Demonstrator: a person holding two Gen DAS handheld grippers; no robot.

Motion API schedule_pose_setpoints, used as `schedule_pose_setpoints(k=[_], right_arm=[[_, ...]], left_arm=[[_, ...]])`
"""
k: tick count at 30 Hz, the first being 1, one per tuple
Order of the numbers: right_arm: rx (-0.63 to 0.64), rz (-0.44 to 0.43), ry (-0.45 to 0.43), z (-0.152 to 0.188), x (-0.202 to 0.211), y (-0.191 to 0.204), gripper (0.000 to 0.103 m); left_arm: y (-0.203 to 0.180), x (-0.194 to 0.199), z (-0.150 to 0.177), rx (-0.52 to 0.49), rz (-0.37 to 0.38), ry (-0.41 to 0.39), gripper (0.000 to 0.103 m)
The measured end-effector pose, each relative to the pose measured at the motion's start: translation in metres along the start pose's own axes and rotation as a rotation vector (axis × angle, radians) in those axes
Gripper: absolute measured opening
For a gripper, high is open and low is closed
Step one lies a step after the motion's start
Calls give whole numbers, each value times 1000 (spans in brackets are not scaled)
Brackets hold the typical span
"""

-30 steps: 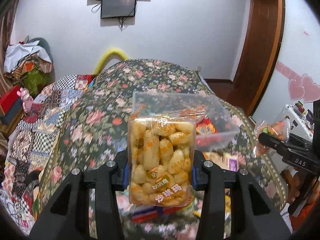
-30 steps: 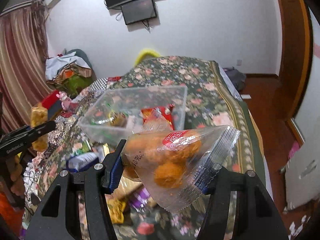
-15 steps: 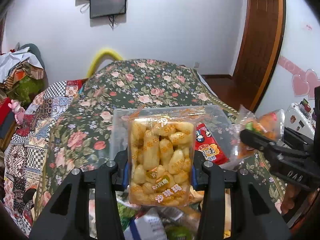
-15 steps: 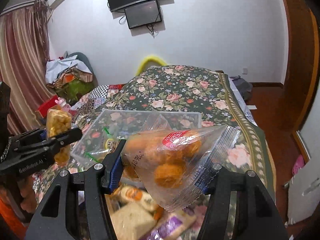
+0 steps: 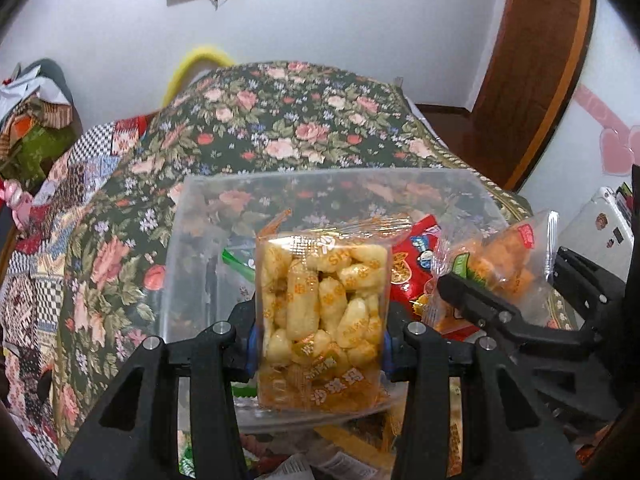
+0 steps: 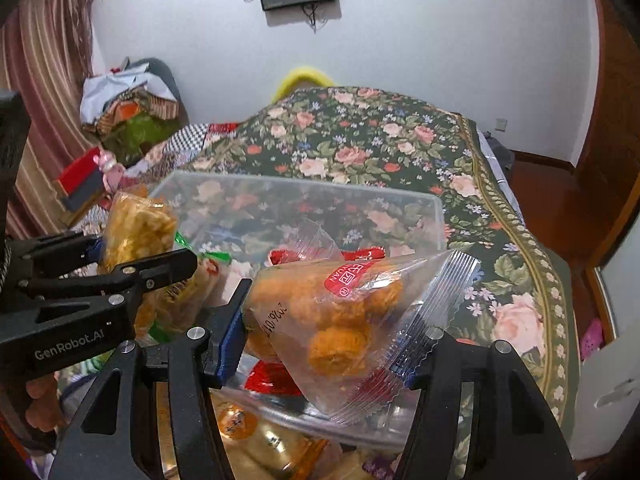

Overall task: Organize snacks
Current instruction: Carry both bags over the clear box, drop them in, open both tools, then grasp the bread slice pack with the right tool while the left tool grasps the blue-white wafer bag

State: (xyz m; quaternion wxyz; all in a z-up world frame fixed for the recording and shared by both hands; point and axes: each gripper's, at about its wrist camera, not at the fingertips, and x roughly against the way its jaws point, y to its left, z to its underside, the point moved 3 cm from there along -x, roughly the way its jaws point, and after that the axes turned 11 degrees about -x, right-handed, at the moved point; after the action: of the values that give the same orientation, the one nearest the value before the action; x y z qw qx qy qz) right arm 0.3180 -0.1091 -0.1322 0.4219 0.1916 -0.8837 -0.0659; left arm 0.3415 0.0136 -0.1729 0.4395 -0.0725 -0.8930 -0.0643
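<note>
Left tongs (image 5: 320, 340) clenched on the yellow puff packet (image 5: 323, 320) and right tongs (image 6: 320, 344) gripping the orange ball packet (image 6: 340, 312) hover at the clear bin (image 6: 436, 216), 12 o'clock ahead, apparently for dropping in

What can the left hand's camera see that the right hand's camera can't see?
Only the left wrist view shows the pink heart stickers on the wall and the white box under them. Only the right wrist view shows the striped curtain and the red and blue box. Both show the clear plastic bin, the flowery bedspread, the yellow puff snack bag gripped by the left gripper, and the orange ball snack bag gripped by the right gripper.
</note>
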Motion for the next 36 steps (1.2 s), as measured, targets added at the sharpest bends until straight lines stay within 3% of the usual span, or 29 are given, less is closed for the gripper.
schedule_pose_setpoints(k=[7, 9, 12, 20, 28, 36], right_arm=[[23, 35, 23, 5, -3, 0, 62], [31, 50, 9, 4, 0, 1, 70], [52, 80, -27, 1, 11, 3, 82], [39, 24, -66, -2, 49, 8, 82], [66, -16, -106, 17, 96, 15, 88], [91, 29, -49, 60, 106, 6, 90]], left_arm=[[0, 1, 3, 23, 18, -6, 45], [-4, 8, 2, 5, 30, -26, 53], [-7, 22, 0, -20, 0, -52, 56], [2, 74, 5, -11, -13, -123, 58], [13, 129, 37, -12, -57, -171, 72], [27, 139, 91, 11, -72, -99, 77]])
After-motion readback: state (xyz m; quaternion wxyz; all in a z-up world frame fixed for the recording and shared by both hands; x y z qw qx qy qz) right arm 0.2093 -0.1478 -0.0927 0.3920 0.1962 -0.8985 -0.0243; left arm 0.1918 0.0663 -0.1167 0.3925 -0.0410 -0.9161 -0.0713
